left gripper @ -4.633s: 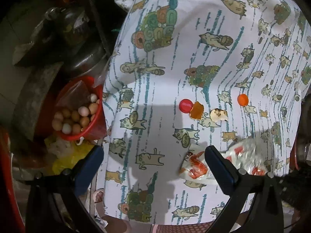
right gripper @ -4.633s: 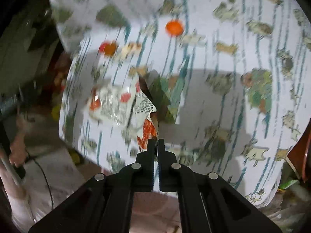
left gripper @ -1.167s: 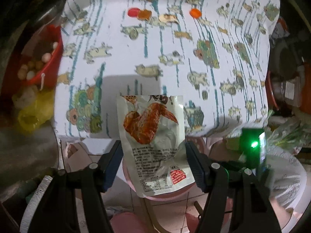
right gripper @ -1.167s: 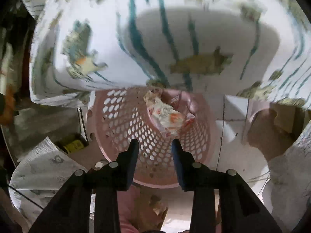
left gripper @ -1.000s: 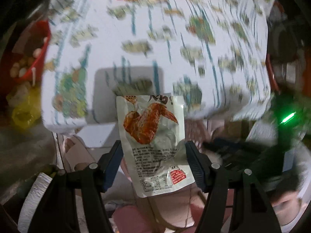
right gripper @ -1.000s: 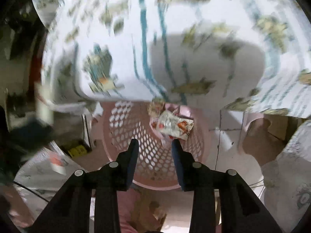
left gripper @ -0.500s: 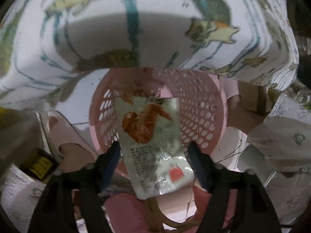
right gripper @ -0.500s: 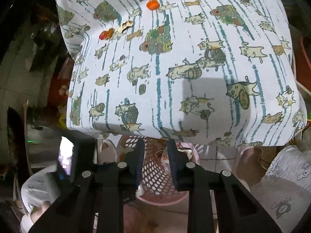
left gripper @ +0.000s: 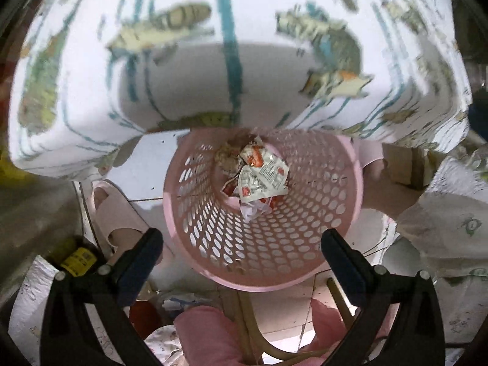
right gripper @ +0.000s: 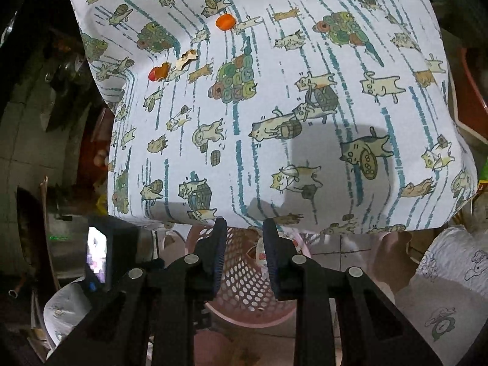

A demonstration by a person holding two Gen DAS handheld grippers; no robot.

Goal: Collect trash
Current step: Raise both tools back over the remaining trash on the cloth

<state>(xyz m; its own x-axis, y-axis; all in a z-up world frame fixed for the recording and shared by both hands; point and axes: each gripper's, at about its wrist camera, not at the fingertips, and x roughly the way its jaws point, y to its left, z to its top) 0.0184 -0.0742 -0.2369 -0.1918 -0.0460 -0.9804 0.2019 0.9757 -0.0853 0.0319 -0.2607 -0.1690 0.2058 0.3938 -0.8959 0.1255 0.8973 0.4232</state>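
Note:
My left gripper (left gripper: 241, 244) is wide open and empty, right above a pink perforated basket (left gripper: 274, 262) on the floor under the table edge. Snack wrappers (left gripper: 262, 177) lie at the basket's bottom. My right gripper (right gripper: 244, 231) is open and empty, above the same basket (right gripper: 244, 274), facing the table with the cat-print cloth (right gripper: 305, 91). On the cloth's far left lie an orange cap (right gripper: 225, 21), a red cap (right gripper: 155, 74) with an orange scrap, and a pale peel scrap (right gripper: 186, 58).
The cloth-covered table edge (left gripper: 231, 85) overhangs the basket. A pink slipper (left gripper: 116, 213) lies left of the basket. The left gripper's body with a lit screen (right gripper: 97, 253) shows at lower left in the right wrist view. Clutter surrounds the table.
My left gripper opened and the chicken-wing wrapper dropped into the basket. My right gripper rose slightly from the basket toward the tabletop.

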